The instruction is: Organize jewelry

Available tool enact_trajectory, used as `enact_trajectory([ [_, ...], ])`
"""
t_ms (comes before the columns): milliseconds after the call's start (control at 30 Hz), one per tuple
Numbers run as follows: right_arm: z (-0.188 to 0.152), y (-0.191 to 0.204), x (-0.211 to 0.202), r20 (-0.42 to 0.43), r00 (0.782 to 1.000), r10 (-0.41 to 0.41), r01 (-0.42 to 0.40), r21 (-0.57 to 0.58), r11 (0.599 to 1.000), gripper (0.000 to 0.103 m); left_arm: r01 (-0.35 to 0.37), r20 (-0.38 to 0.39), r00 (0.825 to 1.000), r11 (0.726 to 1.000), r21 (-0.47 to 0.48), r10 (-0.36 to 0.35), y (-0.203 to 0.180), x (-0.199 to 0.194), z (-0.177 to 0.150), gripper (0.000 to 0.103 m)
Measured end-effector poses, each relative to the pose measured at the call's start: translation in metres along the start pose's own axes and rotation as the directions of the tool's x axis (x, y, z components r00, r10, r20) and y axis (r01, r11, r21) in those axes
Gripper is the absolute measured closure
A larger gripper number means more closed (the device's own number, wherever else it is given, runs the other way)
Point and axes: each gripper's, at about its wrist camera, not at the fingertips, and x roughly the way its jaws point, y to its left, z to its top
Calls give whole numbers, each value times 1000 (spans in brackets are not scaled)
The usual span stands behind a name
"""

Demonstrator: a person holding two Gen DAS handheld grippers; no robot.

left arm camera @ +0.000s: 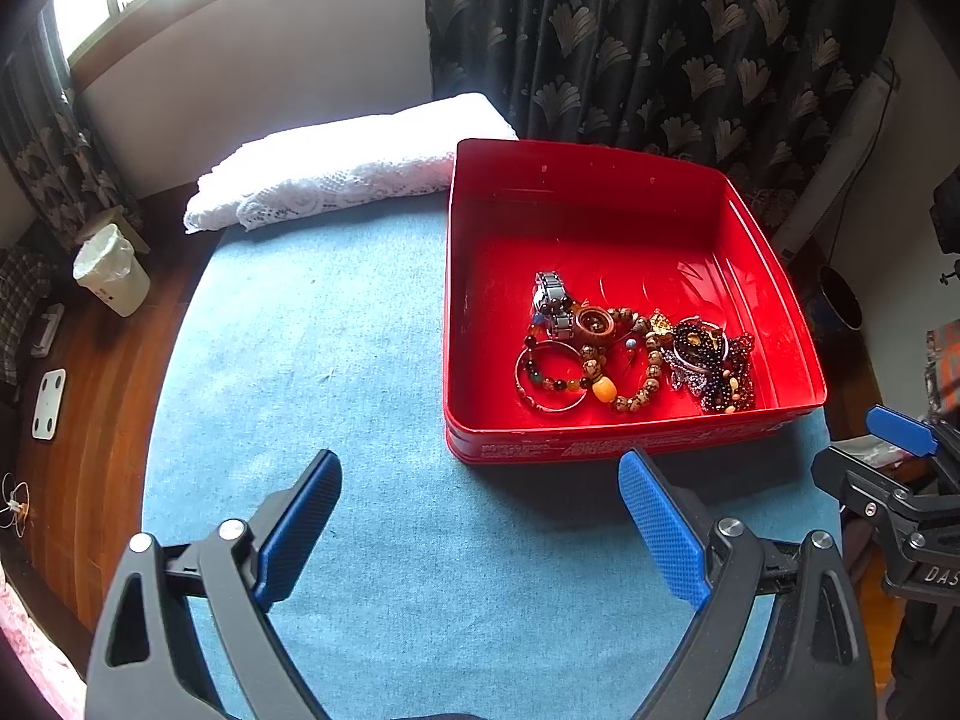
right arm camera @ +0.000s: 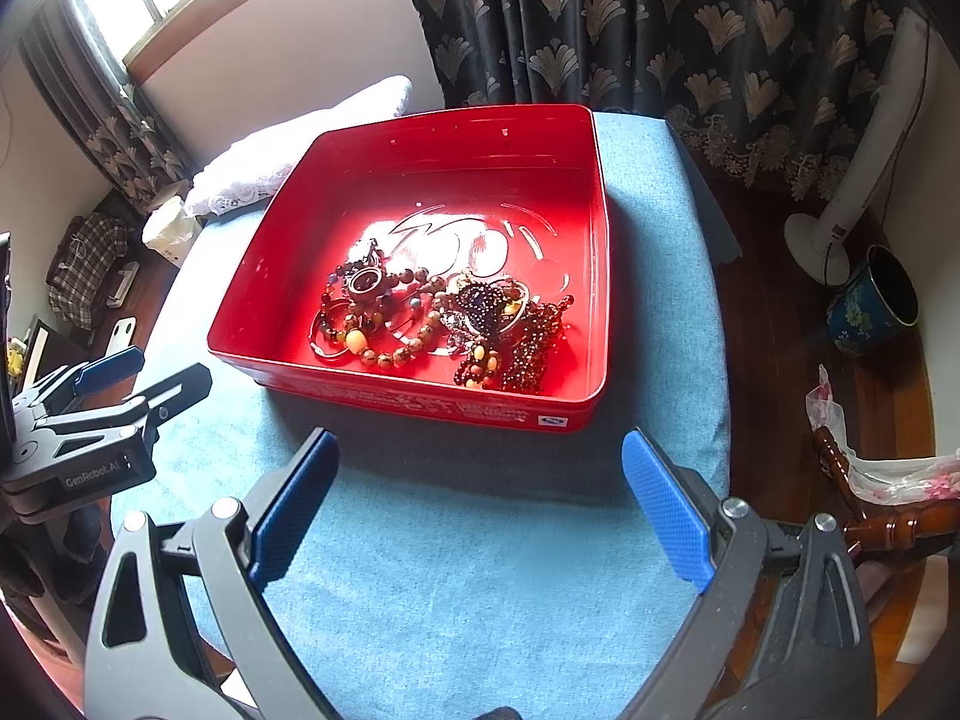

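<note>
A red tin stands on the blue cloth. Inside it lies a tangled heap of jewelry: bead bracelets, a metal link bracelet, a wooden ring and dark bead strands. My left gripper is open and empty, hovering over the cloth just in front of the tin. My right gripper is open and empty, also just in front of the tin. Each gripper shows in the other's view, the right one and the left one.
A folded white lace cloth lies at the back left of the table. A white bin stands on the wooden floor at left. A dark curtain, a white fan and a blue pot are at the right.
</note>
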Motion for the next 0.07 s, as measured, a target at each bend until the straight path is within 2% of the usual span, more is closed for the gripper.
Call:
enact_trajectory([
  [67, 1, -1, 0, 0, 1000, 0, 0, 0, 1000, 10, -1, 0, 1000, 1000, 1, 1, 0, 0, 0, 11],
])
